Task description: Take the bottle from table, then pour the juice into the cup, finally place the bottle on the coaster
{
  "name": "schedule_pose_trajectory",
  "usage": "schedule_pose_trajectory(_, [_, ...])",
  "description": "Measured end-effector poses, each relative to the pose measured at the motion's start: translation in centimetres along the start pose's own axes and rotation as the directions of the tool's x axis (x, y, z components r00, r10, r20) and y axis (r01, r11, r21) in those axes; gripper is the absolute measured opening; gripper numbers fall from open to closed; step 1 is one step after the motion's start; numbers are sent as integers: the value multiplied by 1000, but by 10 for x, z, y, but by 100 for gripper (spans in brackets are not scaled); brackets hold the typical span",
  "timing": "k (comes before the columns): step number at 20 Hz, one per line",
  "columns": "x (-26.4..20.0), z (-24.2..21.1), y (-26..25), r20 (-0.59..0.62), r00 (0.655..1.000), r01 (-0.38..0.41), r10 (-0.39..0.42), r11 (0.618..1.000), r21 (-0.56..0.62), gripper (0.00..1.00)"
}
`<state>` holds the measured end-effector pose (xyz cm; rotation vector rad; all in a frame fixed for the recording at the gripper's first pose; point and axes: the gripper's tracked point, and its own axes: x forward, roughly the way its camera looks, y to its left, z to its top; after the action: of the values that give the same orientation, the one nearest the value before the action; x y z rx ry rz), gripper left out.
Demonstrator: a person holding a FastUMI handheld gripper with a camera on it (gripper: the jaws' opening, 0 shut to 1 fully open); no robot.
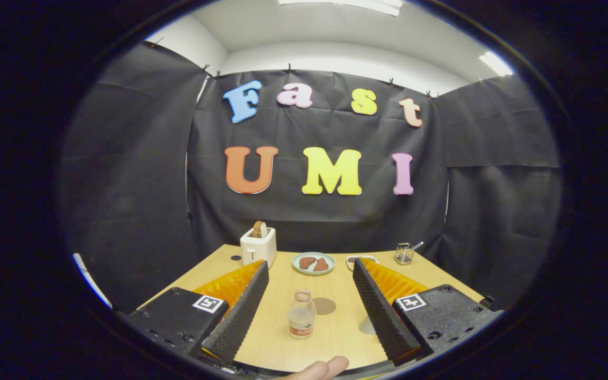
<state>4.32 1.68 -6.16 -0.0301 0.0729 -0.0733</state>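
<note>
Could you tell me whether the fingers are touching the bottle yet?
Apart. In the gripper view the bottle stands on the table between the open fingers, with bare wood showing on both sides.

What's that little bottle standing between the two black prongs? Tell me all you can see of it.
The bottle is small and clear, glass or plastic by its look, with a rounded body, a short neck and a reddish band of label near its base. It seems to be open, with no cap visible. It stands upright on the wooden table, between the wide-open fingers of the gripper, and neither finger touches it. A round brown coaster lies just beyond it.
</note>
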Motion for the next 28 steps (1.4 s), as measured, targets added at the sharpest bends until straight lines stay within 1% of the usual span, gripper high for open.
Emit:
schedule_pose_trajectory(2, [8, -16, 4, -10, 1000, 7, -7, 1000, 16, 100])
schedule_pose_trajectory(4, [15, -30, 10, -22, 1000, -6, 7, 999, 43, 100])
schedule_pose_trajectory(6, [20, -45, 14, -40, 999, -22, 24, 999, 45, 100])
schedule_pose_trajectory(9, [29, -60, 8, -44, 999, -2, 4, 999, 44, 100])
schedule_pose_trajectory(12, [40, -78, 1, -52, 998, 24, -23, 999, 29, 100])
schedule_pose_trajectory(19, [70, -122, -5, -60, 998, 7, -6, 1000, 9, 100])
schedule_pose_trajectory(24, [85, -139, 0, -31, 999, -9, 8, 1000, -28, 100])
schedule_pose_trajectory(28, [98, -155, 3, -16, 1000, 1, -2, 998, -61, 100])
